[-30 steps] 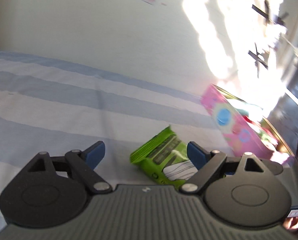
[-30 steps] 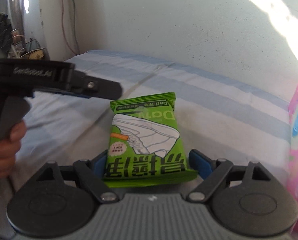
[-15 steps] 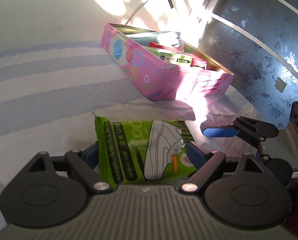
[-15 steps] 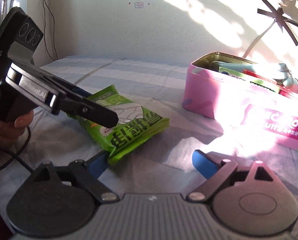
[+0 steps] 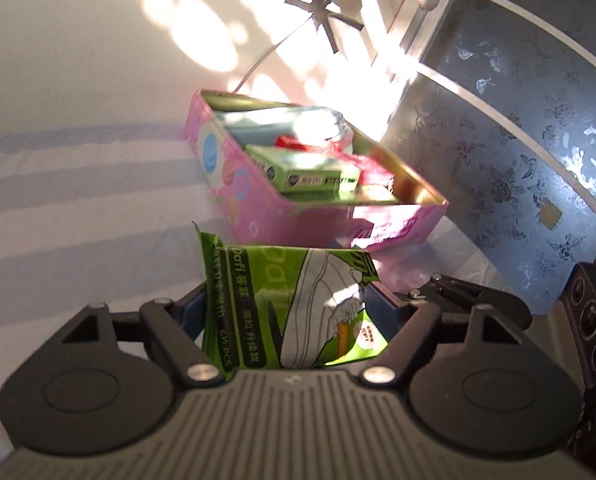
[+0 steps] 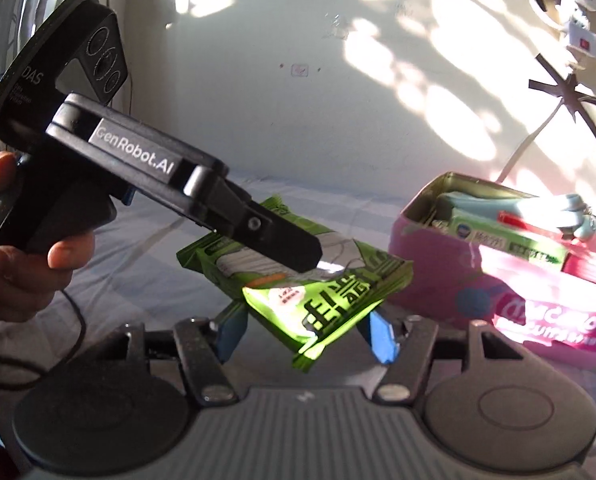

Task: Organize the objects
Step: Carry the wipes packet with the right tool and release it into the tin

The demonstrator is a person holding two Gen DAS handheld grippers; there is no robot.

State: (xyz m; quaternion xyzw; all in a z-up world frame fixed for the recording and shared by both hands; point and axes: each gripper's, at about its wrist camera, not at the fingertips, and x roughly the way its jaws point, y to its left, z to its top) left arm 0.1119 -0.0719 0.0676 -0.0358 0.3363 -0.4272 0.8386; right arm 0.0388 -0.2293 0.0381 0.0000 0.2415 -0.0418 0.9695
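1. Both grippers' jaws just closed in: left gripper [image 5: 287, 312] clamps green wipes pack [image 5: 289, 304]; right gripper [image 6: 306, 332] pinches its other end.
2. Pack is held off striped sheet [image 5: 77, 208], just beside pink tin [image 5: 257, 200].

The crinkly plastic snack packet [image 5: 285, 304] was bright green with a white line-drawn shoe and dark lettering. The oblong metal tin [image 5: 257, 208] was pink, dotted with blue and white circles, its end lettered white. The bed sheet [image 5: 77, 216] ran in pale blue and white stripes. Both grippers' pads [image 6: 382, 340] were blue on black frames.
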